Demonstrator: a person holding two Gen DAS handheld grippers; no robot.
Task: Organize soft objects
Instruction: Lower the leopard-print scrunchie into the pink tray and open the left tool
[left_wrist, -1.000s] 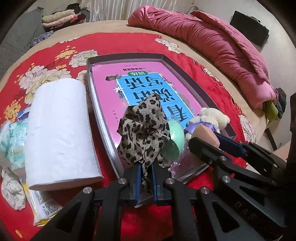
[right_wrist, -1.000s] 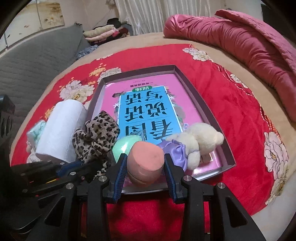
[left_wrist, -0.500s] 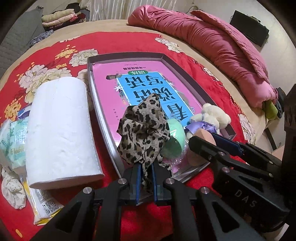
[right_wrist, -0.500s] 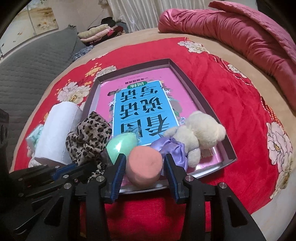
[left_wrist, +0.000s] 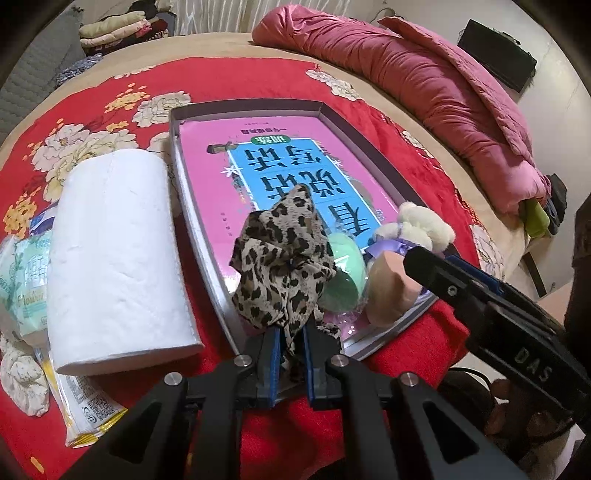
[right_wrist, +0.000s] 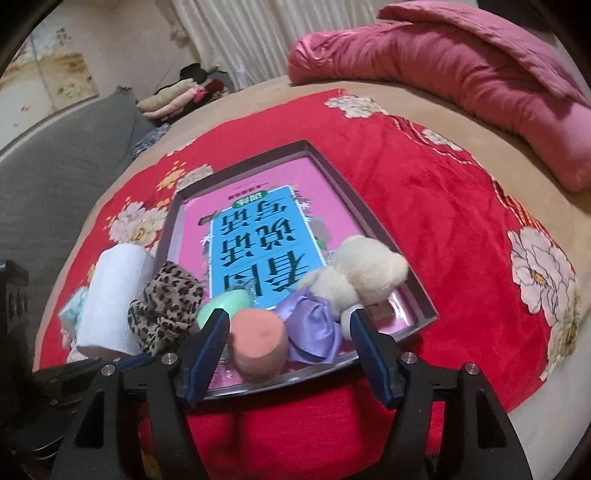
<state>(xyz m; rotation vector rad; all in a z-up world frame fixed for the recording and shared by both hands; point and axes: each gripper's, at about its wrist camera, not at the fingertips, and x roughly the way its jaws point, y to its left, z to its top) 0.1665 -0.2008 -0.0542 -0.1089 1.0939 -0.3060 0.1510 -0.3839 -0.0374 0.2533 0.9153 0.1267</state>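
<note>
Over the tray (right_wrist: 413, 295), right tool (right_wrist: 284, 343) has just spread, freeing the sponge (right_wrist: 258, 347).

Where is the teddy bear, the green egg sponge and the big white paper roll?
teddy bear (right_wrist: 364, 275), right wrist view, on its cream fluffy head.
green egg sponge (left_wrist: 345, 273), left wrist view, on its rounded side.
white paper roll (left_wrist: 114, 254), left wrist view, on the middle of its side.
</note>
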